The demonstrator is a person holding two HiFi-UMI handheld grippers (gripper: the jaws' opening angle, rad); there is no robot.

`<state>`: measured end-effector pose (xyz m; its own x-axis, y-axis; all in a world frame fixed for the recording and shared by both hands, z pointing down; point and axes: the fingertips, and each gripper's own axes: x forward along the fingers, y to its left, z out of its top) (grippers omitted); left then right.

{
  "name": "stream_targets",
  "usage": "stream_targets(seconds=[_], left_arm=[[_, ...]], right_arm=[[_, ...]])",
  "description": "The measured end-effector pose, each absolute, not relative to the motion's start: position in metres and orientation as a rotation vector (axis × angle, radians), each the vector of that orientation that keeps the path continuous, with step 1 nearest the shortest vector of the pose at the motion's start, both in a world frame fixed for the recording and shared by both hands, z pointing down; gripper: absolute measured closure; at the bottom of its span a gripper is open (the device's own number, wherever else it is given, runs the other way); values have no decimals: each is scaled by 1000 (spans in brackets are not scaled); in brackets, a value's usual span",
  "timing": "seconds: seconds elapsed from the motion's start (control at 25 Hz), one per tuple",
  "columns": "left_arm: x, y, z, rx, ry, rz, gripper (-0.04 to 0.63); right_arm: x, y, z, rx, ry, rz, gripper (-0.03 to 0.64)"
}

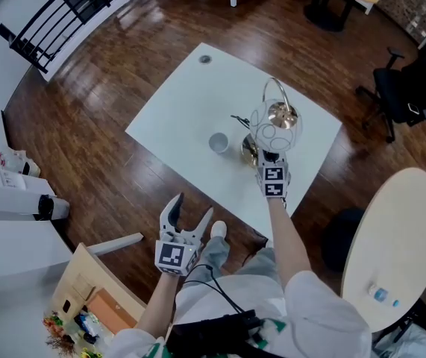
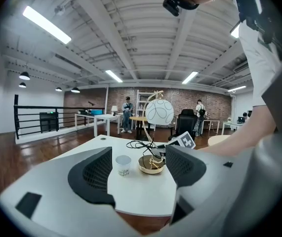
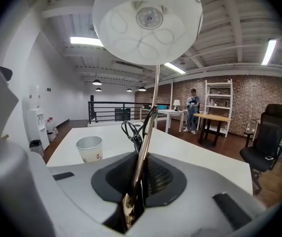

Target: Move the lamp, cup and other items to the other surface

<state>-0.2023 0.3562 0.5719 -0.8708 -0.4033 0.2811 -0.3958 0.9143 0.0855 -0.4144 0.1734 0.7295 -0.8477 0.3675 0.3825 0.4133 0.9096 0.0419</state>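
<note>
Gold lamp stem [image 3: 149, 117], upright, clamped in right hand-held gripper [image 3: 140, 181]; cup [image 2: 123, 165] beside lamp [image 2: 159, 111], straight ahead of gaping, nearer left hand-held gripper [image 1: 192, 209].

No words, brand names or numbers can be read anywhere. The small white paper cup [image 3: 90, 154] on the white square table [image 1: 190, 110] has a faint printed mark on its side, too small to make out. The cubes on the left gripper [image 1: 192, 207] and right gripper [image 1: 270, 159] carry only black-and-white square patterns.
</note>
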Motion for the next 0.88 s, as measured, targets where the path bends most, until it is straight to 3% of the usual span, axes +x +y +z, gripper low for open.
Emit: stream_targets(seconds=[0.44,0.88], left_arm=[[-201,329,566,710,-2801,-43,262],[-214,255,564,1003,-2780,36,261]], right_arm=[[-366,150,686,-556,-2744,-106,555],[-263,64,660,-358,-2736,28,555]])
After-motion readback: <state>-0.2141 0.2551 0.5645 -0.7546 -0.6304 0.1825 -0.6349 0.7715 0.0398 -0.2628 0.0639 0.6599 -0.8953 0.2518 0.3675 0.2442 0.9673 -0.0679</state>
